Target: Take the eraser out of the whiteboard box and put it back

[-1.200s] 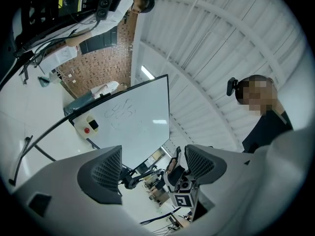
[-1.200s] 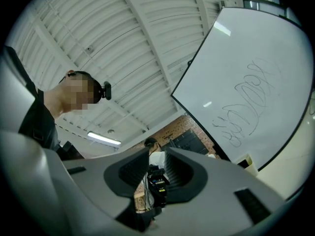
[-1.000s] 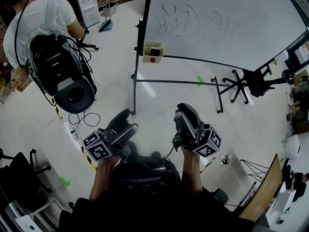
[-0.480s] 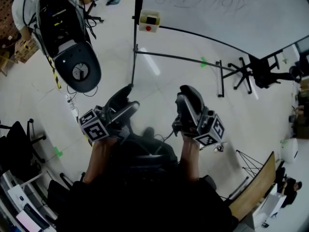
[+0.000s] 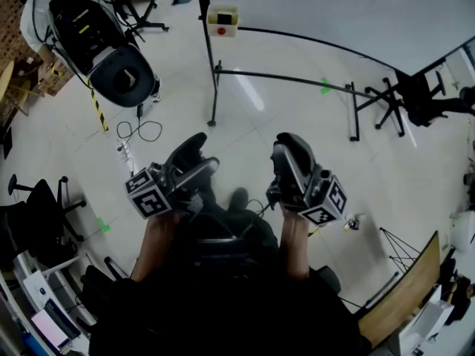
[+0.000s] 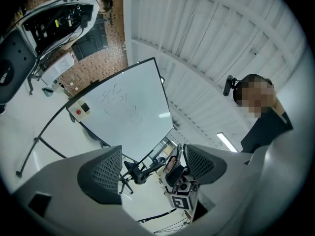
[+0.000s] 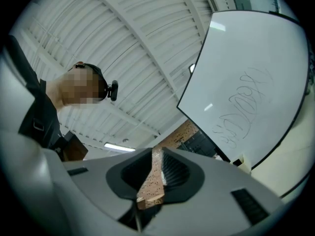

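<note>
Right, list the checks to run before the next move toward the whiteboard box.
1. Cream whiteboard box with red dot in sight: ok.
2. Box within reach: not ok, it is well ahead across the pale floor.
3. Eraser in the box: cannot tell, too small to make out.
4. Left gripper ready: ok, fingers wide apart, empty.
5. Right gripper ready: not ok, fingers have just been closing to a narrow slit, nothing between them.
</note>
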### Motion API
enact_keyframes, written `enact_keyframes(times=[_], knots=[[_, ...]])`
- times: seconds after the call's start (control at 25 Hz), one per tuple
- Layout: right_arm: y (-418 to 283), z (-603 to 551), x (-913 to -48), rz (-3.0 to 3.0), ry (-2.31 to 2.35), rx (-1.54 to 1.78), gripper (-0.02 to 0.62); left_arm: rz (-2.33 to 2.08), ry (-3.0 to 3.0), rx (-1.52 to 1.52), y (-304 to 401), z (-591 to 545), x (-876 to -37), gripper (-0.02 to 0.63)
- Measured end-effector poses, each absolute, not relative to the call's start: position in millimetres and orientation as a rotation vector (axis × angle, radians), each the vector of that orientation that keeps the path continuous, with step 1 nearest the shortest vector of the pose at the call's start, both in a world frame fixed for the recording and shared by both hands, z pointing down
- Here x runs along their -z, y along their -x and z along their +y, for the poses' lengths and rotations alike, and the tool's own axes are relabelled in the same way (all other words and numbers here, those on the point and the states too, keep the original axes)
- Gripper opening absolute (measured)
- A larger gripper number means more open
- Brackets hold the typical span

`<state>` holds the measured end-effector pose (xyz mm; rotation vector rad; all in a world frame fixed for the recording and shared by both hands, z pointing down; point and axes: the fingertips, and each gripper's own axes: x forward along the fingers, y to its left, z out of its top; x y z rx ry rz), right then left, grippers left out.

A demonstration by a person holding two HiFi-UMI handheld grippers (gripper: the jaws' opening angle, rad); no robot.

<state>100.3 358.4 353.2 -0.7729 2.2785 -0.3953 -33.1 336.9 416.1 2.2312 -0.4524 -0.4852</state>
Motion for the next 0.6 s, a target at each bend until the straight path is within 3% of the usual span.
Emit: enact_keyframes(times=[0.28, 0.6], knots=[[-116.9, 370.0, -345.5, 2.256, 0.761, 0.326, 0.058, -0.441, -2.265, 0.449, 21.5, 349.0, -406.7, 0.408], [-89.9, 364.0, -319.6, 2.342, 0.776, 0.182, 0.058, -0.362, -2.284, 0.499, 25.8, 338.5, -388.9, 0.408]])
